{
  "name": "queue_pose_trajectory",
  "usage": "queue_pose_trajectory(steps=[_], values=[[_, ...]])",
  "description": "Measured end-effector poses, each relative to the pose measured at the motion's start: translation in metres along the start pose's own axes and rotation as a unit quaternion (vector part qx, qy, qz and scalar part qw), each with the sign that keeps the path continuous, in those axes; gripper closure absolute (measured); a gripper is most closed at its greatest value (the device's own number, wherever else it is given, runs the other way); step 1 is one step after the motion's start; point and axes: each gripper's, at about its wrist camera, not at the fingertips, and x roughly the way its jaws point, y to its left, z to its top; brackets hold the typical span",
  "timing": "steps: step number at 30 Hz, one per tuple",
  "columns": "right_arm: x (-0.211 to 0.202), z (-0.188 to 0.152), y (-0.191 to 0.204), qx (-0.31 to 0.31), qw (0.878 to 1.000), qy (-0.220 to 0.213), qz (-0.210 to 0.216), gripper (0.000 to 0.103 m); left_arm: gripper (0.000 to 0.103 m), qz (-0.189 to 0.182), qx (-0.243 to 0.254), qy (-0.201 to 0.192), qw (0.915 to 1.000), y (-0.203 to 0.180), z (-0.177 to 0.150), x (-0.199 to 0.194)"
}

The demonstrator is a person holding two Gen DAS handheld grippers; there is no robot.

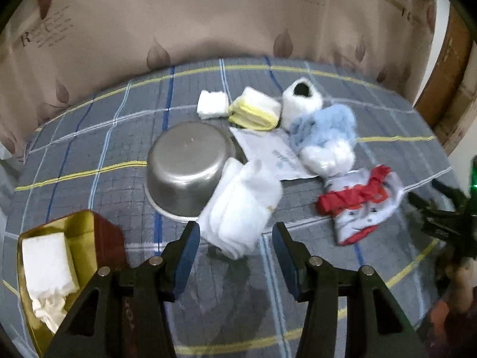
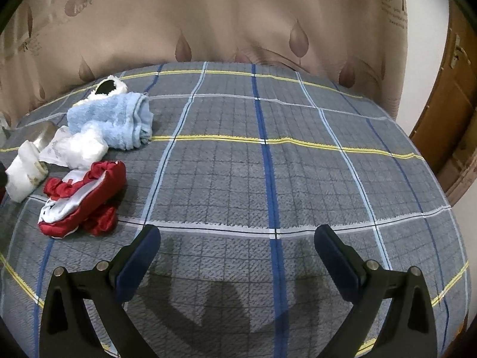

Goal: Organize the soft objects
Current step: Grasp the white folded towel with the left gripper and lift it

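Note:
In the left wrist view my left gripper (image 1: 235,235) is open, its fingers either side of the near end of a white folded cloth (image 1: 241,205) that leans against an upturned steel bowl (image 1: 187,164). A gold tin (image 1: 80,232) at the lower left holds a white cloth (image 1: 47,265). Further back lie a small white cloth (image 1: 211,104), a yellow-and-white towel (image 1: 256,110), a white fluffy slipper (image 1: 301,98), a light blue towel (image 1: 325,128), a clear plastic bag (image 1: 328,155) and a red-and-white garment (image 1: 357,203). My right gripper (image 2: 238,238) is open and empty over the bedspread, right of the red-and-white garment (image 2: 83,197).
Everything lies on a grey plaid bedspread (image 2: 268,164) against a beige curtain (image 2: 238,24). A white paper sheet (image 1: 274,152) lies under the towels. The right view also shows the blue towel (image 2: 113,122) and the white cloth (image 2: 23,173). A wooden door (image 2: 447,104) stands at the right.

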Motion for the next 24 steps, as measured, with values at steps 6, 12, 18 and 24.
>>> queue_pose_trajectory(steps=[6,12,18,24], values=[[-0.002,0.0,0.0,-0.001,1.0,-0.001,0.007,0.0,0.051,-0.011,-0.014,0.025,0.9995,0.006,0.008,0.025],[-0.002,0.001,-0.001,0.002,1.0,-0.005,0.006,0.0,0.082,-0.033,-0.021,0.028,0.9989,0.004,0.005,0.036],[0.002,0.002,-0.001,0.004,1.0,0.004,0.007,0.0,0.084,-0.026,-0.057,0.004,0.998,-0.009,-0.008,0.019],[0.003,0.002,-0.002,0.005,1.0,0.006,0.005,0.0,0.084,-0.079,-0.108,-0.013,0.9909,-0.019,-0.045,-0.02]])
